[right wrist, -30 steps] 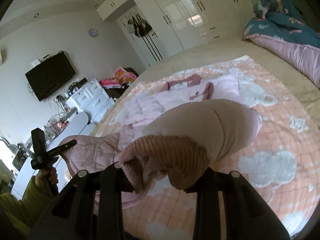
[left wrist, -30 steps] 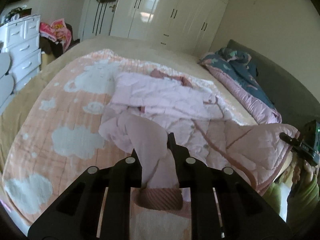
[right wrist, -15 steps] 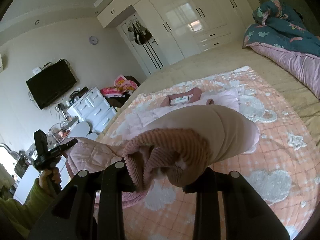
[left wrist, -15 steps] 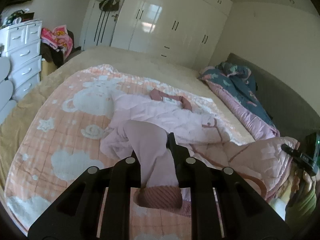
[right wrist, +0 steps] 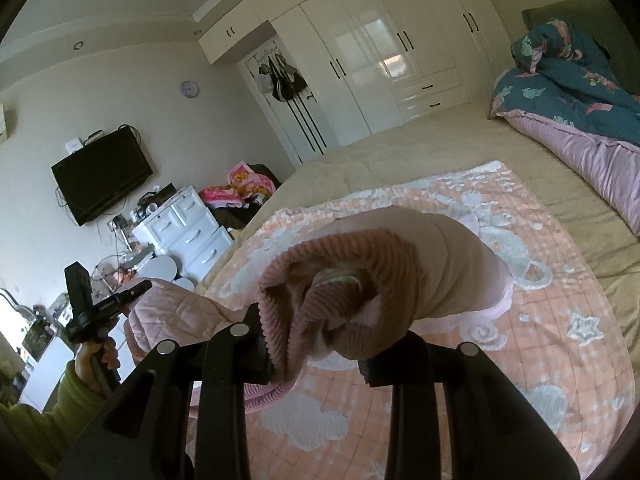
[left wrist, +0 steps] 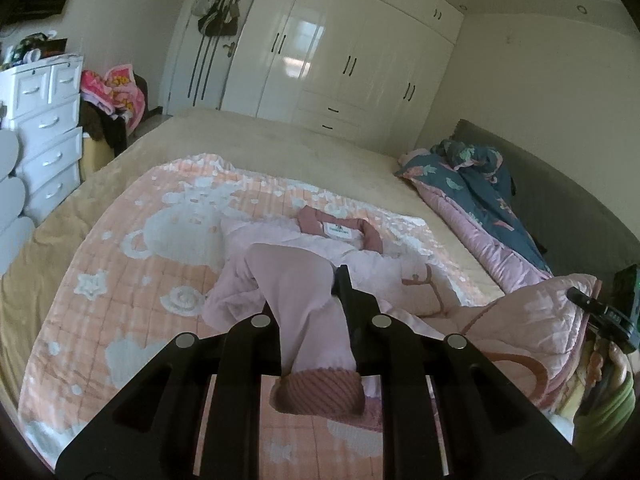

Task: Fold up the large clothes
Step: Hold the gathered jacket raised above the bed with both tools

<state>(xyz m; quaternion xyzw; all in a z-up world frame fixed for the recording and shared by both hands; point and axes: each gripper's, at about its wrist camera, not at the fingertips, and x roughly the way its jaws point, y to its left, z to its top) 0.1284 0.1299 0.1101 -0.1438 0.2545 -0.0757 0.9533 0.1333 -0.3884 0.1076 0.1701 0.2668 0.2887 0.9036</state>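
A pale pink padded jacket (left wrist: 352, 256) with a dark pink ribbed collar lies on the peach cloud-print blanket (left wrist: 120, 280) on the bed. My left gripper (left wrist: 308, 312) is shut on one sleeve (left wrist: 300, 300), whose ribbed cuff (left wrist: 320, 394) hangs between the fingers. My right gripper (right wrist: 320, 344) is shut on the other sleeve (right wrist: 452, 264), its ribbed cuff (right wrist: 340, 280) bunched in front of the lens and hiding the jacket body. Each hand-held gripper shows at the other view's edge, beside the jacket's lifted hem (left wrist: 540, 320).
A teal and purple duvet (left wrist: 480, 200) lies bunched along the bed's right side by the grey headboard. White drawers (left wrist: 44, 128) and a pile of clothes stand left of the bed. White wardrobes (left wrist: 360, 60) line the far wall. A TV (right wrist: 100, 176) hangs on the wall.
Both grippers have risen and tilted up, lifting the sleeves. The jacket body has drawn further away on the blanket and more of the room shows.
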